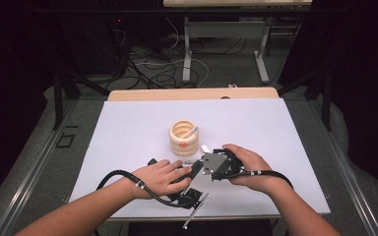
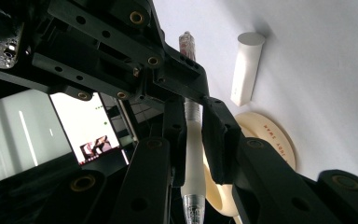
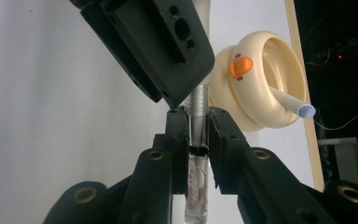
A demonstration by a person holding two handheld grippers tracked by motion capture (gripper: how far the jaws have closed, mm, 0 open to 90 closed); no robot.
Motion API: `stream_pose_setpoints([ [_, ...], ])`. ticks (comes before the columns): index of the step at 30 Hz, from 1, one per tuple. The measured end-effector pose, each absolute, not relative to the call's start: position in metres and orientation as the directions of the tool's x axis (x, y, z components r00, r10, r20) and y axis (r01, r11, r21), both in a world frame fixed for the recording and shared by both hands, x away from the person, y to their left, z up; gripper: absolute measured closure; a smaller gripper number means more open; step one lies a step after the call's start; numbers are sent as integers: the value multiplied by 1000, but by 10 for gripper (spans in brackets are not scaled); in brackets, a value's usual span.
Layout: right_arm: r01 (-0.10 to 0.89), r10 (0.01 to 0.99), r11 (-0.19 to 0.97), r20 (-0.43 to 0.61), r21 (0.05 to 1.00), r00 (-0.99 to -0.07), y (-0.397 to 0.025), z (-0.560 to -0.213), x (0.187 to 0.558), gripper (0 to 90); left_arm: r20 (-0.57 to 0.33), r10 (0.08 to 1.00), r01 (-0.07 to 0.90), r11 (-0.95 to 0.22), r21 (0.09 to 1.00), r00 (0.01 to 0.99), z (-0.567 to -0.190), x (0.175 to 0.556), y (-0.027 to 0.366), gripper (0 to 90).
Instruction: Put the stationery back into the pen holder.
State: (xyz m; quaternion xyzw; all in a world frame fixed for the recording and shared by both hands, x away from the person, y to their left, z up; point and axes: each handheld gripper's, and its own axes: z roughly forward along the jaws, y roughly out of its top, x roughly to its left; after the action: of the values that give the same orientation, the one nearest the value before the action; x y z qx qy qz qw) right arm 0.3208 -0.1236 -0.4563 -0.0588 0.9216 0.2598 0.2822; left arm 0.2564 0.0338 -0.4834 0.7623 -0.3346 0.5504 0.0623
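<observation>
A white pen with a clear tip section is held between both grippers just in front of a cream ribbed cup. My left gripper is shut on the pen's white barrel. My right gripper is shut on the pen's clear end. In the high view the left gripper and right gripper meet nose to nose, each wrapped by a hand. A white pen cap lies on the table beside the cup. The cup has an orange dot and holds a white stick-like pen.
Another pen lies at the table's front edge, partly over it. The white table sheet spreads wide to the left, right and behind the cup. Cables trail from both grippers across the front of the table.
</observation>
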Motion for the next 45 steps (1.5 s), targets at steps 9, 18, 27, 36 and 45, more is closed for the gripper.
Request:
stream_pose_setpoints([
  [9, -253, 38, 854, -540, 455, -841, -120, -459, 324, 797, 891, -399, -566, -795, -218, 217, -483, 258, 37, 794],
  [18, -162, 136, 844, -496, 511, -858, -120, -458, 335, 798, 891, -345, -555, -821, -134, 295, -485, 256, 43, 753],
  [27, -6, 284, 777, -359, 630, -889, -124, -454, 345, 796, 900, -212, -504, -864, 9, 380, -490, 265, 52, 697],
  [36, 72, 403, 660, -272, 748, -874, -128, -444, 358, 796, 883, -48, -419, -892, 173, 466, -485, 277, 53, 627],
  [45, 129, 500, 530, -186, 838, -846, -131, -442, 371, 796, 855, 108, -324, -895, 305, 507, -479, 290, 57, 592],
])
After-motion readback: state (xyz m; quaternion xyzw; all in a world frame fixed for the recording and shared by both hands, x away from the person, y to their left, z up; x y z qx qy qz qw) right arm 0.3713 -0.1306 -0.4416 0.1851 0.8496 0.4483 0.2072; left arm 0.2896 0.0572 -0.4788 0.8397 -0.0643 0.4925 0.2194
